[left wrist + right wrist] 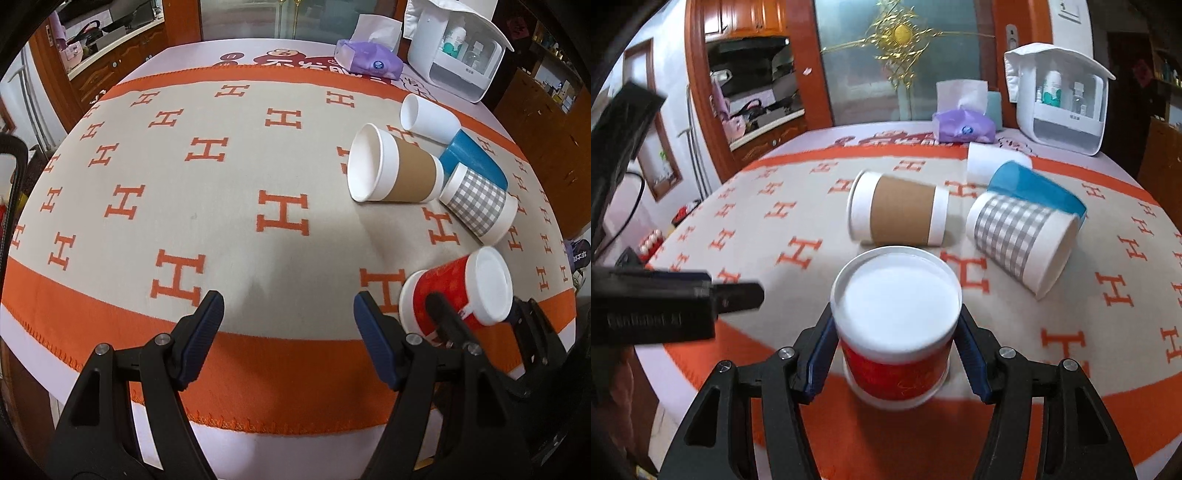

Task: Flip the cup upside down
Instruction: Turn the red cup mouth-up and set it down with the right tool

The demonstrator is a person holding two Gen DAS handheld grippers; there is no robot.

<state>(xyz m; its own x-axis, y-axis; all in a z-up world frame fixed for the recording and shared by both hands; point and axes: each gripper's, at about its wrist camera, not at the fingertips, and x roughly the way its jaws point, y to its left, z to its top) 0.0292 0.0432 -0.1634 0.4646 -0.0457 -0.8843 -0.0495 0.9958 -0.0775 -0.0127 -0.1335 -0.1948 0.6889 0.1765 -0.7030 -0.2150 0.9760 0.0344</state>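
A red paper cup (897, 369) with a white base stands upside down, base up and tilted a little, between the blue pads of my right gripper (895, 343), which is shut on it just above the cloth. It also shows in the left wrist view (447, 291), held by the right gripper (476, 314). My left gripper (288, 314) is open and empty over the near orange border.
A brown-sleeved cup (897, 212), a grey checked cup (1019, 238), a blue cup (1038, 190) and a white cup (986, 162) lie on their sides on the H-patterned cloth (757, 236). A tissue pack (962, 127) and white organiser box (1060, 107) stand at the back.
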